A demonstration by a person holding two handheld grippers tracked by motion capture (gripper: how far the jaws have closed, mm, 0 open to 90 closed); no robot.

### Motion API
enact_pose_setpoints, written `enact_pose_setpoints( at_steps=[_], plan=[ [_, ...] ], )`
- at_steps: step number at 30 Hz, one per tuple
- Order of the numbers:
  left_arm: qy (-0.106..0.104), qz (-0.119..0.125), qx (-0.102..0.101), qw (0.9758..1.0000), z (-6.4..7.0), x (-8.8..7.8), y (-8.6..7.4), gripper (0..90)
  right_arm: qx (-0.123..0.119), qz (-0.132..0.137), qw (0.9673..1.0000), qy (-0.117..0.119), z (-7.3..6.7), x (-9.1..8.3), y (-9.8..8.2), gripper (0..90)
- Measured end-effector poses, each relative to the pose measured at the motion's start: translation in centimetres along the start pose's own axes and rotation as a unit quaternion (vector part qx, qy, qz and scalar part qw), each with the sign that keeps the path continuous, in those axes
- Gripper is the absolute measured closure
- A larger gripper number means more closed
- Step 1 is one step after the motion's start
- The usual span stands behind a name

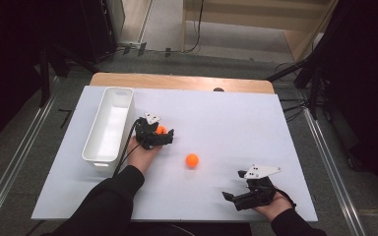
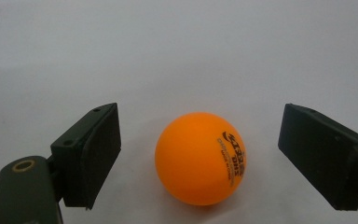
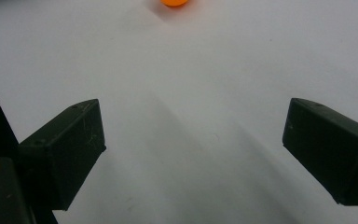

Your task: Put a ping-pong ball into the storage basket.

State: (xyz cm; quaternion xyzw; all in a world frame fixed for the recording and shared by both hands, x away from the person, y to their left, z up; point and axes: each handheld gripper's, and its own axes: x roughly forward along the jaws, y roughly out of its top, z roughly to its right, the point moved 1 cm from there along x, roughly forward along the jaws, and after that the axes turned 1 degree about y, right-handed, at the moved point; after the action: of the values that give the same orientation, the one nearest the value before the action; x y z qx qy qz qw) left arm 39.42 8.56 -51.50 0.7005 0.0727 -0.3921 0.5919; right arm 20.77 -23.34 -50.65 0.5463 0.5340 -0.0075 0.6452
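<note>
Left claw (image 2: pixel 200 154) gapes wide, orange ball (image 2: pixel 200 157) sitting on the counter (image 2: pixel 177 56) between its pads, untouched.

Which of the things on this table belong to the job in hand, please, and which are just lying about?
In the job:
- left hand-held gripper, open around an orange ping-pong ball
- second orange ping-pong ball
- probably the white bin

Lying about:
- right hand-held gripper, open, idle
- small dark thing at the table's far edge
</note>
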Motion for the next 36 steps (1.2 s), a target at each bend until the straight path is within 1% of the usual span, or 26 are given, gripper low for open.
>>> enact_pose_setpoints(
  at_steps=[2,5,9,18,21,25,29,31,34,36],
  plan=[
    [0.000,-0.001,0.004,1.0000,0.04,0.11,-0.02,13.2,0.002,-0.001,1.0000,0.000,-0.05,0.02,-0.01,4.3],
    [-0.002,-0.012,0.002,0.9999,0.02,0.22,-0.04,13.2,-0.001,-0.002,1.0000,0.001,-0.02,0.05,-0.01,4.3],
    [-0.002,-0.043,0.006,0.9991,0.00,0.57,-0.04,13.2,-0.002,-0.003,1.0000,0.000,-0.06,0.07,-0.02,4.3],
    [0.005,-0.045,0.012,0.9989,0.21,0.64,-0.06,13.2,-0.003,-0.006,1.0000,0.001,-0.13,0.16,-0.05,4.3],
    [0.009,-0.047,0.011,0.9988,0.23,0.61,-0.05,15.1,-0.003,-0.008,1.0000,0.000,-0.12,0.18,-0.06,4.3],
    [0.016,-0.049,0.016,0.9986,0.32,0.59,-0.05,16.1,-0.005,-0.009,0.9999,0.001,-0.10,0.22,-0.06,4.3],
    [0.020,-0.046,0.018,0.9986,0.35,0.59,-0.08,18.5,-0.008,-0.008,0.9999,0.000,-0.11,0.26,-0.06,4.3],
    [0.021,-0.048,0.020,0.9984,0.38,0.56,-0.07,19.1,-0.009,-0.008,0.9999,-0.001,-0.11,0.25,-0.06,4.3],
    [0.018,-0.045,0.022,0.9986,0.47,0.54,-0.10,21.0,-0.009,-0.008,0.9999,-0.001,-0.11,0.25,-0.07,4.3],
    [0.017,-0.046,0.029,0.9984,0.52,0.44,-0.10,23.5,-0.009,-0.008,0.9999,-0.001,-0.10,0.25,-0.07,4.3]
  ],
)
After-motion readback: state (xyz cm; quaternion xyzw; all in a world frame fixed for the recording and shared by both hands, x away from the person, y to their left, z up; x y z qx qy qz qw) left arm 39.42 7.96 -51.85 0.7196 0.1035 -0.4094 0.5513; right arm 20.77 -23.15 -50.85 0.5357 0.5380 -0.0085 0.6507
